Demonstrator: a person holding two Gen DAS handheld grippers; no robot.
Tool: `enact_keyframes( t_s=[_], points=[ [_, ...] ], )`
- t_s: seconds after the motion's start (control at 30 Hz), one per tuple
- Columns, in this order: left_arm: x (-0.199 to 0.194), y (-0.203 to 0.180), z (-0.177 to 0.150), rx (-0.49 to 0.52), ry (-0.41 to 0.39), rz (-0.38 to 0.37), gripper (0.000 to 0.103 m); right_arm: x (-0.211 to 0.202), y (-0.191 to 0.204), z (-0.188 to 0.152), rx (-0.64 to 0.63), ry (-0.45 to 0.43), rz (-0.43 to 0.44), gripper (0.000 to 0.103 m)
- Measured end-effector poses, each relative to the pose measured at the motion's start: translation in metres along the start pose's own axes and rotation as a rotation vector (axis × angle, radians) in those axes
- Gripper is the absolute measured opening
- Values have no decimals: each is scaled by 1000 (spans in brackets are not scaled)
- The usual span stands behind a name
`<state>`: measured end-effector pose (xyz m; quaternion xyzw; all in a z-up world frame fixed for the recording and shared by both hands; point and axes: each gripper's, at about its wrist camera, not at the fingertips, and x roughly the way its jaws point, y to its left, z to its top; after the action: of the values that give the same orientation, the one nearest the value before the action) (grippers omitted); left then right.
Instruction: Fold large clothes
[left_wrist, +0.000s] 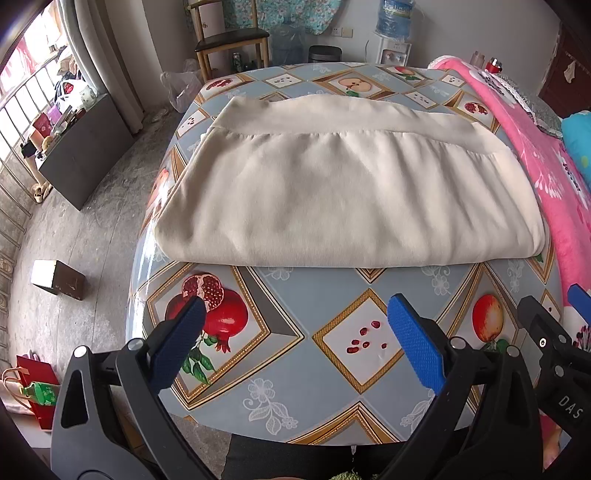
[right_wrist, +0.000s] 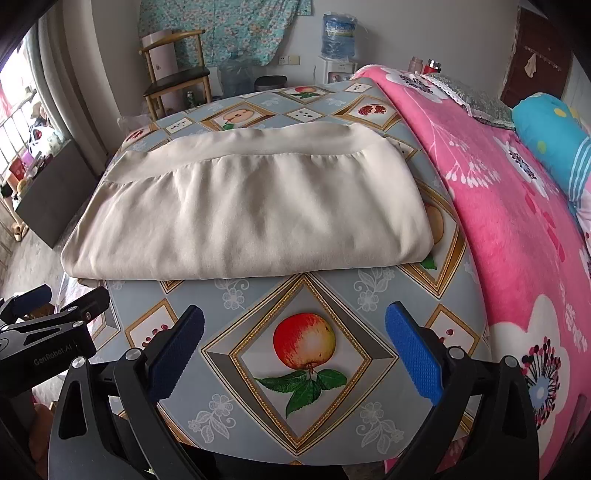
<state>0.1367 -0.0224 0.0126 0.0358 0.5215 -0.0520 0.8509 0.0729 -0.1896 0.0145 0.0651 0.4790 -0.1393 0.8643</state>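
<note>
Cream garment (left_wrist: 347, 192) folded, flat on worktop (left_wrist: 295, 387), frame centre. Left hand-held gripper (left_wrist: 295, 332) and right hand-held gripper (right_wrist: 295, 347) both spread wide, empty, short of garment's near edge.

Side-by-side wrist views over table (left_wrist: 332, 295)

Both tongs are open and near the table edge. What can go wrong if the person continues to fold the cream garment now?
The cream garment reaches the table's left edge, so a pull could slide it off. Its right side lies near the pink blanket, which the right tongs might snag.
</note>
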Motion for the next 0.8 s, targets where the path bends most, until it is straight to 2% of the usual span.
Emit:
enact_keyframes(
  t_s=[0.8],
  points=[
    [-3, -1, 3, 0, -4, 5, 95, 0, 0, 0, -3, 3, 0, 96]
  ],
)
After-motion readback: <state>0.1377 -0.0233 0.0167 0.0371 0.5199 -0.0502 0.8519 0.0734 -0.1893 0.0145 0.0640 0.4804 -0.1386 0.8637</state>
